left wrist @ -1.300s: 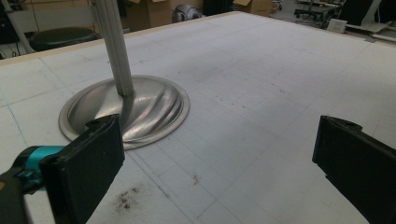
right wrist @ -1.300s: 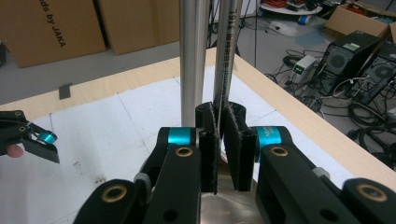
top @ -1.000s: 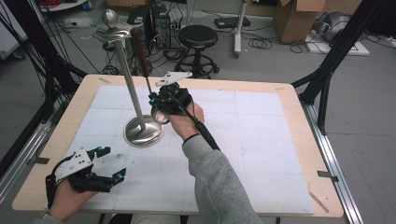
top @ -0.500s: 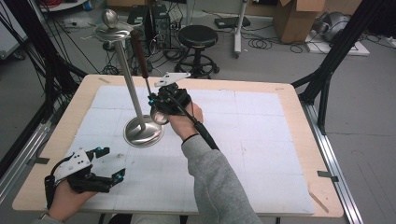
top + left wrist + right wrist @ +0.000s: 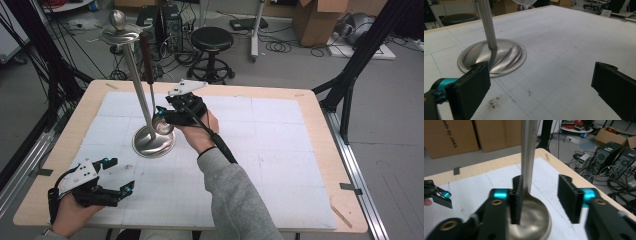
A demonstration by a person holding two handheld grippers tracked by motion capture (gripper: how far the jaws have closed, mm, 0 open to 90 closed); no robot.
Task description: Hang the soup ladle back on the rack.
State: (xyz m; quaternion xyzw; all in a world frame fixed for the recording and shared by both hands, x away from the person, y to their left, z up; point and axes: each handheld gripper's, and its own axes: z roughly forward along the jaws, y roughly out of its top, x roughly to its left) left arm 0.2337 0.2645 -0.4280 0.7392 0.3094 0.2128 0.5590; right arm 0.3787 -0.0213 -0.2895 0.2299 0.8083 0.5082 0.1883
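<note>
A steel stand with a round base and a tall pole stands on the white mat at left centre; its base lies ahead of my left gripper. A ladle with a dark handle leans up along the pole, its bowl low by the base. My right gripper is at that bowl. Its jaws have just been opening, and the shaft stands between them, close to the left pad with a gap to the other. My left gripper rests open at the near left, nothing between its jaws.
The mat covers a wooden table. Behind the far edge stand a black stool, computer towers and cardboard boxes. Black frame legs rise at the right and left.
My right gripper's jaws have parted from the ladle's shaft. Both hands, the ladle and the stand are where they were.
</note>
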